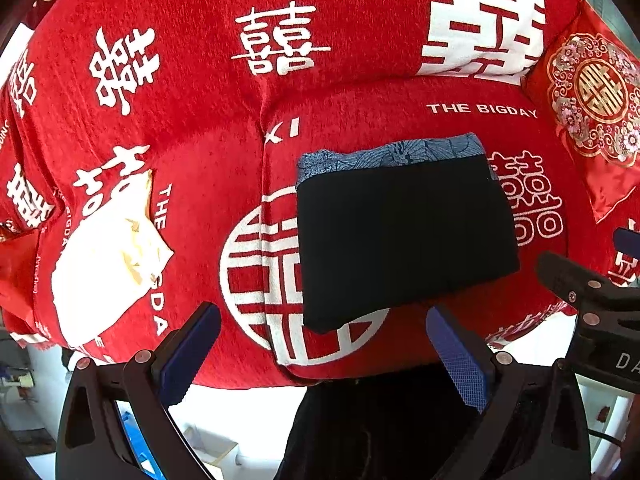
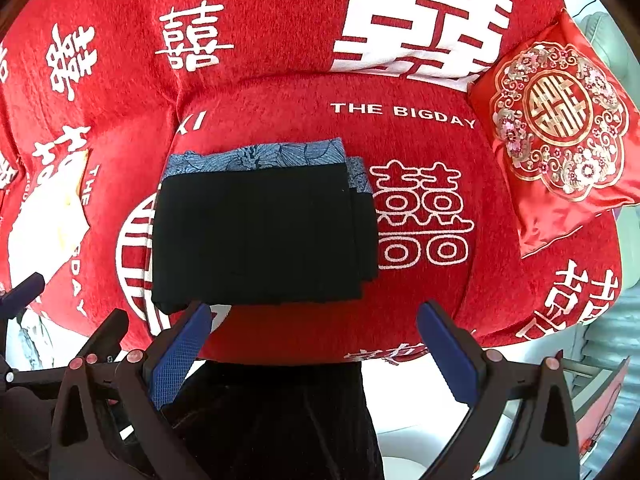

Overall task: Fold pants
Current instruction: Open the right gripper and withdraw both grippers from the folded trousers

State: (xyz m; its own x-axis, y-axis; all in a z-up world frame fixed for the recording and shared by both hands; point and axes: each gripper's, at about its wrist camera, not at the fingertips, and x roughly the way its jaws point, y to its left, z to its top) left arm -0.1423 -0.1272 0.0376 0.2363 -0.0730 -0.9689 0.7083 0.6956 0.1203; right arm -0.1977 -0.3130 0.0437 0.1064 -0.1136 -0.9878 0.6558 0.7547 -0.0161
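Resting flat on the sofa (image 2: 500,300) seat, the pants (image 2: 260,236) look like a finished job: a compact black rectangle, layers stacked, edges stepped slightly along the right side. They sit toward the seat's left half, close to the seam between cushions, near edge just short of the seat's front edge. Underneath, a blue patterned cloth (image 2: 256,156) peeks out along the far edge, so the pants seem to be stacked on another folded piece, presumably to build a tidy pile.

Both grippers hang back off the front edge. The left gripper (image 1: 324,356) has its blue pads spread wide with nothing between them, aimed at the bundle's near edge. The right gripper (image 2: 312,348) is likewise spread and empty; its left pad overlaps the pants' near left corner in the right wrist view, though I cannot tell whether it touches.

A red embroidered pillow (image 2: 560,128) leans in the seat's far right corner, well clear. A white-and-gold item (image 1: 108,256) lies on the neighbouring cushion to the left.

My read: folding is essentially done, at most a final smoothing remains.
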